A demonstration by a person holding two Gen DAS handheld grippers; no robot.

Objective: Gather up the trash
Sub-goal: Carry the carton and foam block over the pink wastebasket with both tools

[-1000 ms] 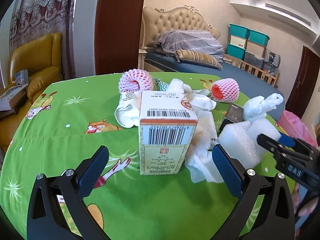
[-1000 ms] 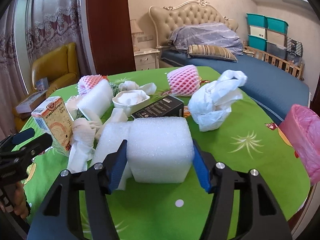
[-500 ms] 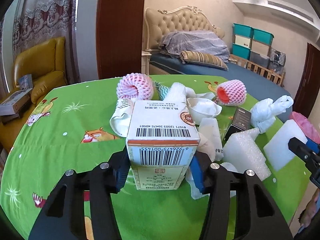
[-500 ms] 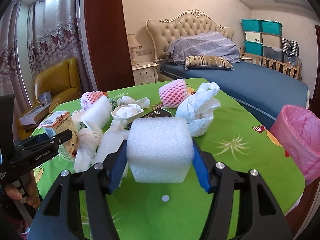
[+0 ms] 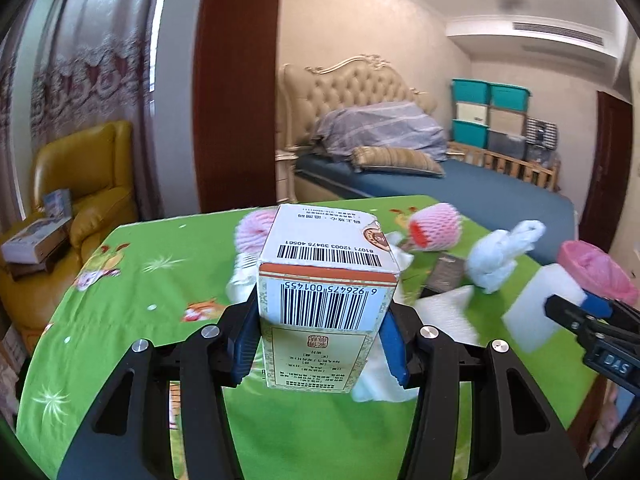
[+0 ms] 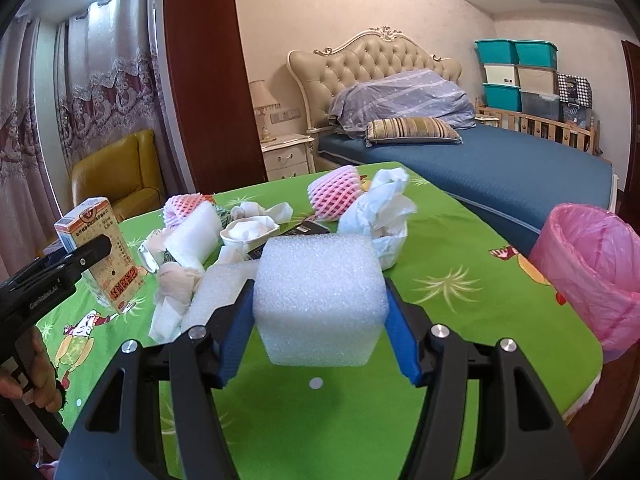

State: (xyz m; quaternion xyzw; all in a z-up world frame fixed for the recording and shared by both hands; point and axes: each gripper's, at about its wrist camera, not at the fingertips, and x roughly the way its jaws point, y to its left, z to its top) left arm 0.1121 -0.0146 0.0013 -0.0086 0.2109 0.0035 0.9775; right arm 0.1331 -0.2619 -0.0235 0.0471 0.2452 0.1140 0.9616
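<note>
My left tongs pinch the barcoded carton by its sides, lifted clear of the green counter. My right tongs squeeze a white foam block above the counter, with the pink-lined bin to their right. Foam nets, tissues and a white bag lie heaped behind.

The left tongs grip a printed carton between their blue pads, barcodes facing the camera, the box lifted clear of the green counter. Past the tongs lie a pink foam net, a knotted white bag and crumpled white paper. Off to the right, the right tongs hold a white foam block, with a pink-lined bin just beyond.
</note>
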